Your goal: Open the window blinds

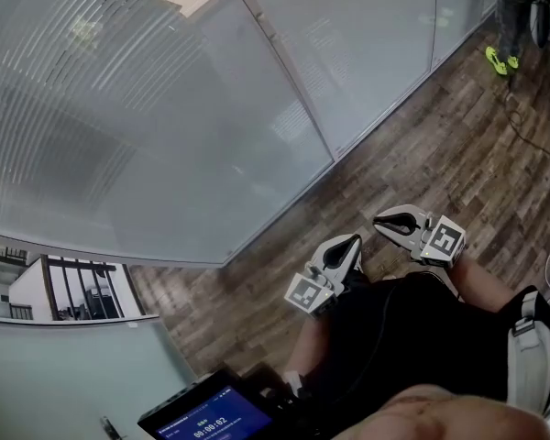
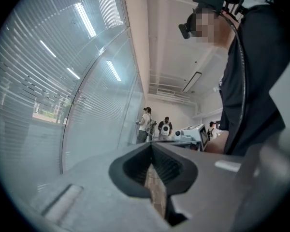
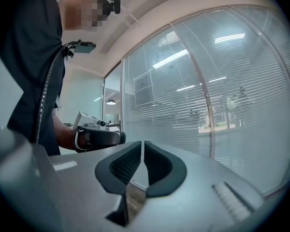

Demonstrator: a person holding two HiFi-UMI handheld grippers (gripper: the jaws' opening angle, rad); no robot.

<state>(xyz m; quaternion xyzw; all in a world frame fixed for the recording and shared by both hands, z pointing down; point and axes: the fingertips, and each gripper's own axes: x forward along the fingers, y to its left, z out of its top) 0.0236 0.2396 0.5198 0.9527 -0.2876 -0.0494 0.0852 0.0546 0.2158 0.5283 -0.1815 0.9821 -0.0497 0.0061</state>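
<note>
**Window blinds** (image 1: pixel 101 99): slatted and lowered, filling the glazed wall from 9 to 1 o'clock in the head view. Three panes counted, parted by two posts (image 1: pixel 289 81). I can see no cord or wand.

**Grippers:** two.
- Left gripper (image 1: pixel 352 240), at 4 o'clock: jaws pressed together on nothing.
- Right gripper (image 1: pixel 379 219), at 3 o'clock: jaws all but touching, only a hairline slit between them, with nothing in it.
- Both are low by the holder's waist, well apart from the blinds.

**Marker cubes** (image 1: pixel 310 292): two, one per gripper.

**Bystander:** one pair of legs in yellow-green shoes (image 1: pixel 500 60), at 1 o'clock.

**Cables** (image 1: pixel 532 145): loose on the wooden floor (image 1: pixel 440 154) at 3 o'clock. I cannot count them.

**Hazards, as I judge them:**
- The slats seem to sit behind glass, so a reach straight at them would knock a gripper on the pane.
- Closed jaws cannot take a control, and none has been found yet.
- A step sideways could snag the cables.
</note>
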